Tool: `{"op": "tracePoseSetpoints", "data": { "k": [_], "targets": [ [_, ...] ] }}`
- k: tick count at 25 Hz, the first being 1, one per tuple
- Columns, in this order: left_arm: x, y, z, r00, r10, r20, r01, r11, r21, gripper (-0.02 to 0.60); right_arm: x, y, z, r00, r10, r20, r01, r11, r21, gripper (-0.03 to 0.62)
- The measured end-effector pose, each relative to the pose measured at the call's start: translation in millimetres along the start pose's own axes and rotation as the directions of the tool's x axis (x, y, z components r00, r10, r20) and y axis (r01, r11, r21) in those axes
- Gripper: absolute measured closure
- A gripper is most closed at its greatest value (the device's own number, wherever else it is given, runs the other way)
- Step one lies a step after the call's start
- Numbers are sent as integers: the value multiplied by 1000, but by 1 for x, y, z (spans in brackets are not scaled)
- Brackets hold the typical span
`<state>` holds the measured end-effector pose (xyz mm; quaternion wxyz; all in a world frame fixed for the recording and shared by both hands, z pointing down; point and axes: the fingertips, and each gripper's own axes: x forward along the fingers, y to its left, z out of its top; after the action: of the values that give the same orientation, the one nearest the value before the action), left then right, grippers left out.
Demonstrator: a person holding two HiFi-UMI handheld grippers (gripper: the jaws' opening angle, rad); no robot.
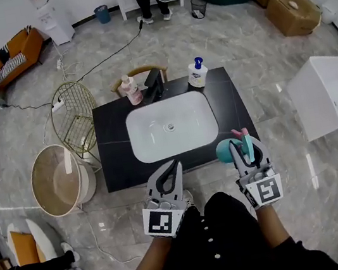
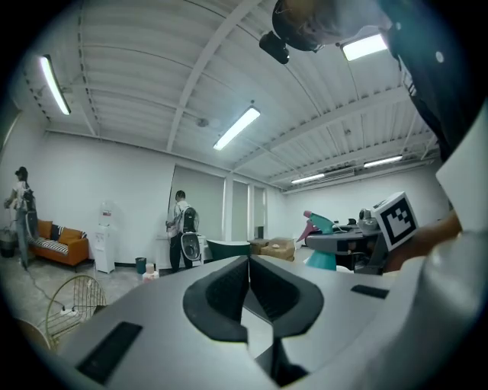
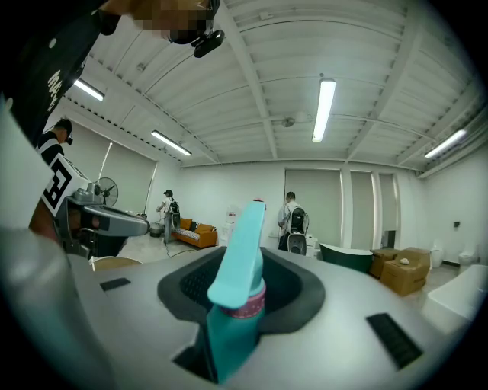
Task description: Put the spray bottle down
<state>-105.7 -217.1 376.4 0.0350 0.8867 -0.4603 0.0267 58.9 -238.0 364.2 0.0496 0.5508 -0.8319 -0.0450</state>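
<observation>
Right gripper view: spray bottle (image 3: 231, 324) upright, nozzle fwd, neck pinched in R gripper (image 3: 245, 280) jaws; L gripper (image 2: 248, 278) jaws together.

Jaws of right gripper (image 3: 245, 283) clamped on neck of teal spray bottle (image 3: 229, 335); pink collar (image 3: 245, 307) under the upright trigger head (image 3: 240, 244). Background: person (image 3: 292, 221) with backpack at far wall, orange sofa (image 3: 197, 232) left, cardboard boxes (image 3: 402, 273) right.

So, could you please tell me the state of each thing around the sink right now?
spray bottle: clamped, not yet set down.
right gripper: shut on the spray bottle.
left gripper: shut, empty.
basin: empty.
pump bottle: upright on the counter.
pink bottle: upright.
</observation>
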Motion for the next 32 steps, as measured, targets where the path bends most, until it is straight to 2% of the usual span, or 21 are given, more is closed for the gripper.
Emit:
{"op": "tracePoseSetpoints", "data": {
  "k": [4,8,16,20,27,32],
  "targets": [
    [16,15,-9,999,25,-26,-26,999,-33,565,19,-6,-8,1000,13,-13,-13,1000,4,477],
    [40,27,-13,998,39,-43,-40,999,-19,565,43,-21,-17,1000,30,-3,-30,999,-12,477],
    [86,26,-15,998,35,-47,-38,998,-53,565,85,-55,-40,998,50,-32,-49,999,13,478],
    [98,18,-28,996,18,-92,-22,999,-44,565,103,-74,-70,996,48,-80,-50,999,-15,479],
    [123,20,-68,983,16,-183,-30,997,-75,565,161,-112,-132,993,43,-112,-51,996,-76,478],
    [127,22,-101,961,27,-274,-60,992,-113,565,191,-129,-180,985,43,-168,-55,996,-67,478]
  ]
}}
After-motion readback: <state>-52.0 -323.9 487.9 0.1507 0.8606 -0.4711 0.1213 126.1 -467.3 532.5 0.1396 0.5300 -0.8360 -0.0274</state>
